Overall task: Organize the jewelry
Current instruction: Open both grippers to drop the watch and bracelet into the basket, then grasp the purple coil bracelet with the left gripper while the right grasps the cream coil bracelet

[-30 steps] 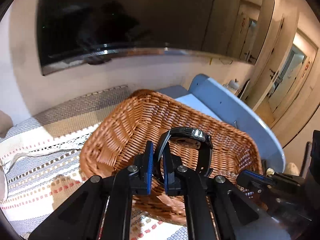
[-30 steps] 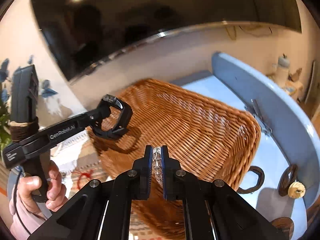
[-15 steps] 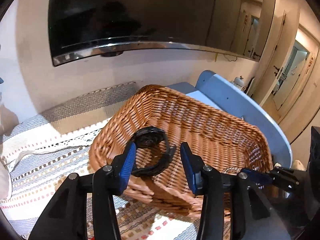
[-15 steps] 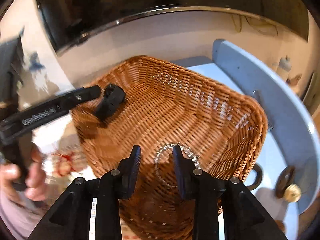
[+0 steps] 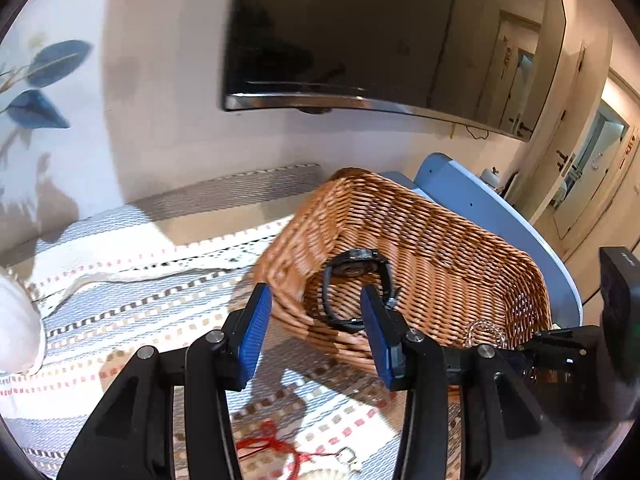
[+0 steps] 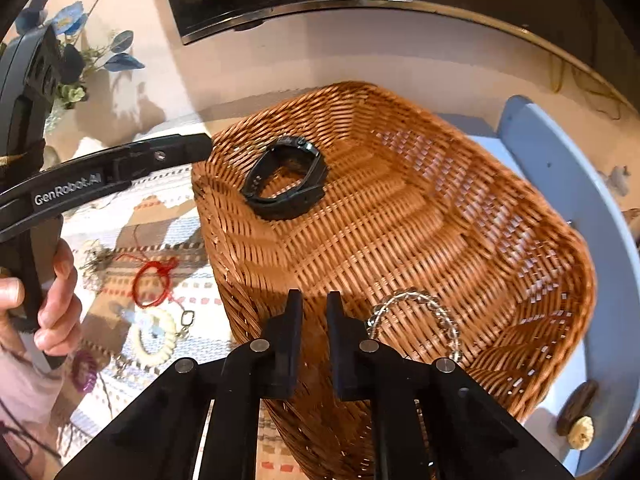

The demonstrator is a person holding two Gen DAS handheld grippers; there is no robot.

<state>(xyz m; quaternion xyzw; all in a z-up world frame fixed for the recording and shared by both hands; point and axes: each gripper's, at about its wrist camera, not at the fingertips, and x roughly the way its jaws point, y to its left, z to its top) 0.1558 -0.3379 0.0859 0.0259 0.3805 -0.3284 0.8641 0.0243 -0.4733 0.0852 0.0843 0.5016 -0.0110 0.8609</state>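
A brown wicker basket (image 6: 400,208) stands on the patterned cloth; it also shows in the left wrist view (image 5: 440,248). A black watch (image 6: 286,178) lies inside it by the near-left wall, seen too in the left wrist view (image 5: 352,292). A clear bead bracelet (image 6: 416,320) lies in the basket's near corner and shows in the left wrist view (image 5: 486,332). My left gripper (image 5: 316,340) is open and empty, just outside the basket's rim. My right gripper (image 6: 314,340) hangs over the near rim, jaws narrowly apart and empty.
On the cloth left of the basket lie a red cord bracelet (image 6: 154,284), a cream bead bracelet (image 6: 154,338) and a purple ring-shaped piece (image 6: 84,372). A blue board (image 6: 580,200) sits right of the basket. A wall TV (image 5: 380,40) hangs behind.
My left gripper opened, dropped the watch into the basket and drew back left. My right gripper opened, let the bead bracelet fall into the basket, then narrowed again.
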